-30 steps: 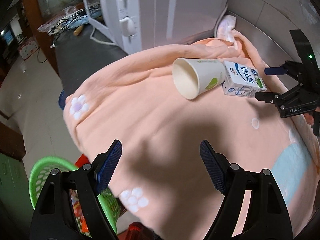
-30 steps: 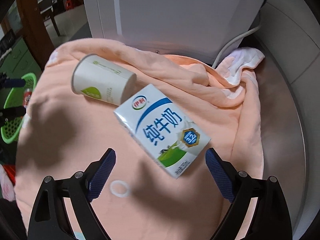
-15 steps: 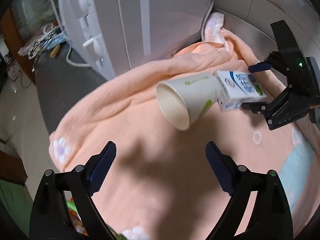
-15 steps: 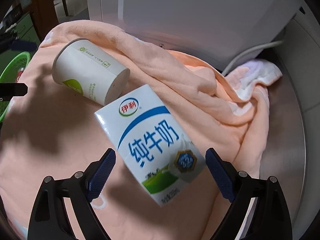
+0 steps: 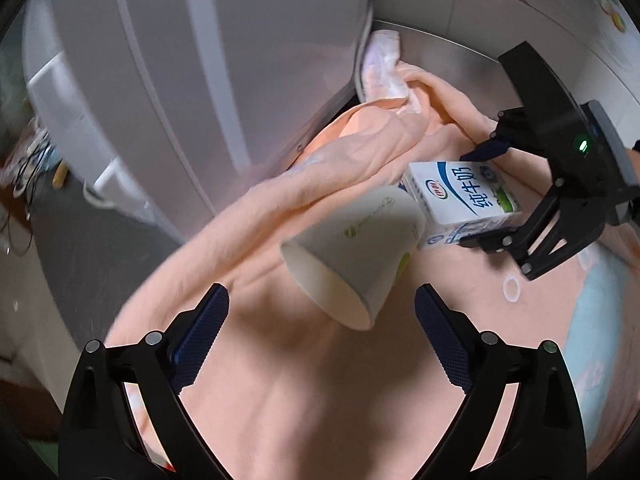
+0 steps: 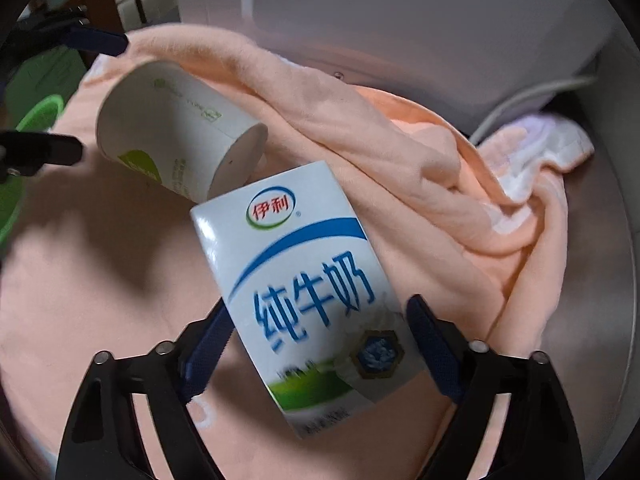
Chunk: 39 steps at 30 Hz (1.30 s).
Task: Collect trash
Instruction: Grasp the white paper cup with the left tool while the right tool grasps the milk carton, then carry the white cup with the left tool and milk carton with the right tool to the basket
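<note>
Right wrist view shows our right gripper (image 6: 316, 344) spread wide around the milk carton (image 6: 304, 280) at frame centre, pads not yet touching; our left gripper (image 5: 320, 320), equally wide and empty, faces the paper cup (image 5: 352, 256) mid-frame. We judge closing comes next.

front: white appliance (image 5: 240, 80) blocks, bunched peach blanket (image 5: 360, 152) against it | centre: paper cup (image 5: 352, 256) touches milk carton (image 6: 308, 296), no gap | near side: flat blanket open | right: bare steel worktop (image 6: 592, 280) free
</note>
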Tool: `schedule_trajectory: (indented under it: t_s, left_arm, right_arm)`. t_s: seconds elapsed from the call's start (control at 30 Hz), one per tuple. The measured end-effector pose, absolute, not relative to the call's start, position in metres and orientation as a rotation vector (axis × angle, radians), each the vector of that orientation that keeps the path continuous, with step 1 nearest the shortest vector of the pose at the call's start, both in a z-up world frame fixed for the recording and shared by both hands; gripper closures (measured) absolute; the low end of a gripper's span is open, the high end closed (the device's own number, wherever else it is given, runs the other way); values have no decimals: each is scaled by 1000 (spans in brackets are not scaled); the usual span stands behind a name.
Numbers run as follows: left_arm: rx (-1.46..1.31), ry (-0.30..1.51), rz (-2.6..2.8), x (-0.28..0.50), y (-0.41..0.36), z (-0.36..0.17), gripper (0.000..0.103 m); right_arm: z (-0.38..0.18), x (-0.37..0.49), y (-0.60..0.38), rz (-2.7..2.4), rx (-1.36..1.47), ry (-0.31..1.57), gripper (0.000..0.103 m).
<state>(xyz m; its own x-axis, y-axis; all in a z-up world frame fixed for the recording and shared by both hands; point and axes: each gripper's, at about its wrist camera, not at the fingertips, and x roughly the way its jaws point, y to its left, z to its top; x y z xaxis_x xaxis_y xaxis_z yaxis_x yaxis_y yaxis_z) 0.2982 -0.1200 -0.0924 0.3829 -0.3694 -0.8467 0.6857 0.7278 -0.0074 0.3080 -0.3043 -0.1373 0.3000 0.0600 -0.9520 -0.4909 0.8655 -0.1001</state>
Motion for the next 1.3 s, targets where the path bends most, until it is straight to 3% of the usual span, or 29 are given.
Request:
schedule_trajectory:
  t_s: [0.17, 0.63, 0.8, 0.97, 1.07, 1.3]
  left_arm:
    - [427, 938, -758, 307, -128, -96, 6]
    - [476, 927, -897, 318, -155, -109, 7]
    - [480, 942, -908, 319, -157, -115, 21]
    - [477, 922, -898, 314, -154, -114, 24]
    - [482, 914, -873, 310, -153, -113, 25]
    - [420, 903, -784, 289, -136, -104, 27]
  right_arm:
    - [-131, 302, -314, 397, -325, 1246, 33]
    - [-131, 296, -316, 435, -255, 1260, 33]
    - [-132, 282, -313, 423, -279, 1252, 26]
    - [-135, 283, -305, 421, -267, 1242, 27]
    - [-134, 282, -303, 411, -254, 1238, 36]
    - [-123, 268, -292, 374, -209, 1208, 36]
